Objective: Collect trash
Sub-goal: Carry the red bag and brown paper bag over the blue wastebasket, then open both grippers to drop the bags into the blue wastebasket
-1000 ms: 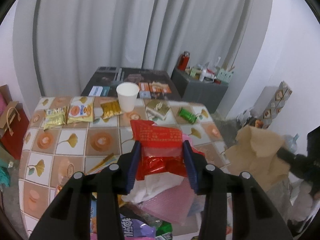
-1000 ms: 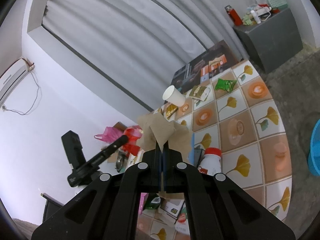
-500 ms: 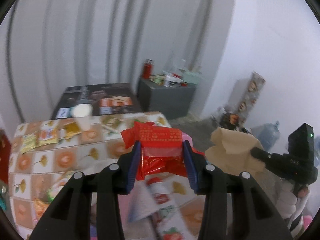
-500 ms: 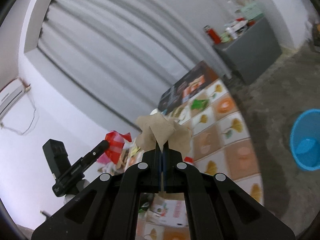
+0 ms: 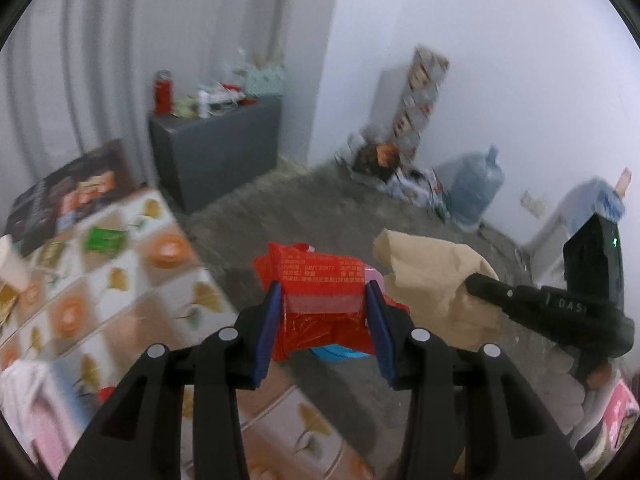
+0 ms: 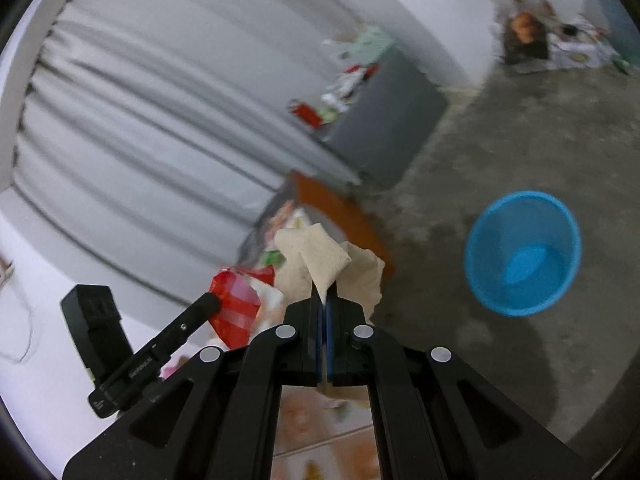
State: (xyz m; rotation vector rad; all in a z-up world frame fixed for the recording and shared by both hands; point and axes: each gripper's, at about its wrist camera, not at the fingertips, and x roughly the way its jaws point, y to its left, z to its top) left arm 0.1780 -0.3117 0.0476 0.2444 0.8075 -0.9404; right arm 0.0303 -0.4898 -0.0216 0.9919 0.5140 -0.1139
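Observation:
My left gripper (image 5: 323,300) is shut on a red snack wrapper (image 5: 320,280), its blue pads pressing both sides. The wrapper hangs past the table's right edge, over the floor. A sliver of the blue basin (image 5: 338,354) shows just below it. My right gripper (image 6: 324,304) is shut on a crumpled brown paper napkin (image 6: 324,264). The same napkin (image 5: 432,276) and right gripper (image 5: 474,282) show to the right in the left wrist view. In the right wrist view the blue basin (image 6: 524,252) stands on the floor to the right, and the red wrapper (image 6: 236,308) is at the left.
The tiled table (image 5: 132,280) with a green packet (image 5: 102,238) lies at the left. A grey cabinet (image 5: 216,148) with bottles stands by the curtain. A water jug (image 5: 474,188) and clutter (image 5: 380,160) line the far wall. The concrete floor (image 6: 520,140) surrounds the basin.
Both grippers have swung right, away from the table and over the floor, still holding the wrapper and the napkin. The blue basin has come fully into the right wrist view.

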